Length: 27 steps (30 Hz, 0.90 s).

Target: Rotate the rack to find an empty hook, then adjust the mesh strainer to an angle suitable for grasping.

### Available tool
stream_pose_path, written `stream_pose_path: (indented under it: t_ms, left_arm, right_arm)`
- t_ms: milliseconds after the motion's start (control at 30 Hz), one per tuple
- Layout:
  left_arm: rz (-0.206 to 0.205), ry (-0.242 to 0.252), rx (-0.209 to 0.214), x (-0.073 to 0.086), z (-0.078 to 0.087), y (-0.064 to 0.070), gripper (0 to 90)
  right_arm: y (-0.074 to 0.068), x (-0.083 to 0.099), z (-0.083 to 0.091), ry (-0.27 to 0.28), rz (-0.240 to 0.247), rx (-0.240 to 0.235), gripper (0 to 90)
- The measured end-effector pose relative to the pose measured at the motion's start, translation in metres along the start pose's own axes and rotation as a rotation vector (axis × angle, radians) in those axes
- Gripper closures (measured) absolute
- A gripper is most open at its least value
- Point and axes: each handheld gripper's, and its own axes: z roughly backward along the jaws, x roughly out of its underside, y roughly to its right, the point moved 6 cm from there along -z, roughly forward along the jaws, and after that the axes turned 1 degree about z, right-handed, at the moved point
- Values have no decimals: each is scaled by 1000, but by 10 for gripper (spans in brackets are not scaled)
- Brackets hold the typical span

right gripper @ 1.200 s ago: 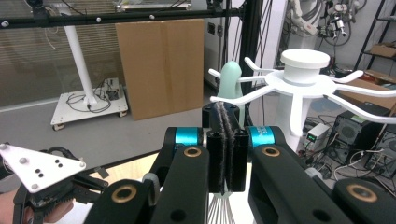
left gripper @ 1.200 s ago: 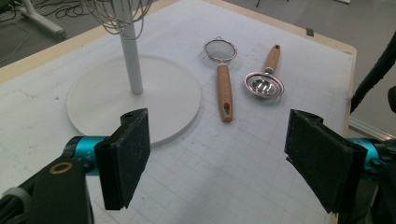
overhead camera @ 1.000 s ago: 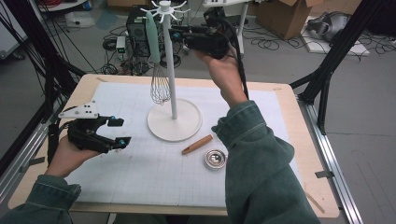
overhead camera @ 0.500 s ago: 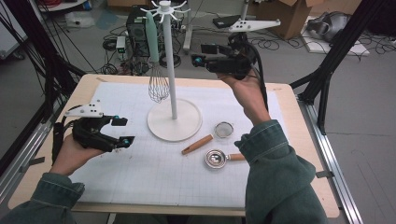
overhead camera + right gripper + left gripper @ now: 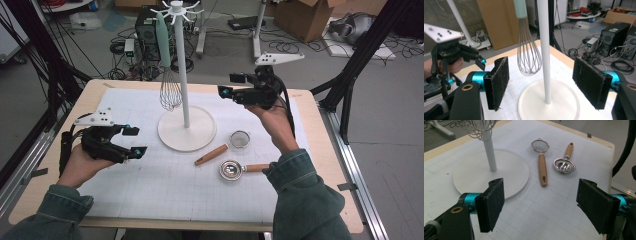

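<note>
A white rack (image 5: 186, 75) stands on a round base (image 5: 200, 135) with a whisk (image 5: 170, 90) hanging from a top hook by its mint handle. To the right of the base lie a small mesh strainer (image 5: 240, 138) with a wooden handle and a steel scoop (image 5: 231, 170) with a wooden handle. My right gripper (image 5: 229, 85) is held open in the air to the right of the pole, and the pole (image 5: 544, 50) and whisk (image 5: 529, 57) stand ahead of its jaws. My left gripper (image 5: 135, 141) hovers open left of the base, pointed toward the strainer (image 5: 540, 145) and scoop (image 5: 564, 166).
A white gridded mat (image 5: 150, 190) covers most of the wooden table (image 5: 330, 150). Cables, a computer tower (image 5: 147, 30) and cardboard boxes (image 5: 305, 15) sit on the floor beyond the far edge. Black frame posts (image 5: 360, 55) stand at both sides.
My right gripper has come away from the rack's top, moving right and down, which uncovers the strainer. The left gripper has barely shifted.
</note>
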Motion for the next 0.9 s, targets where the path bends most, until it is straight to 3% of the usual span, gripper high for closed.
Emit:
stream_pose_path:
  t_ms: [333, 900]
  left_arm:
    - [-4, -1, 4, -1, -4, 2, 236]
    - [-16, -5, -1, 2, -14, 9, 268]
  right_arm:
    - [6, 38, 11, -26, -42, 16, 254]
    - [2, 78, 25, -55, -41, 27, 242]
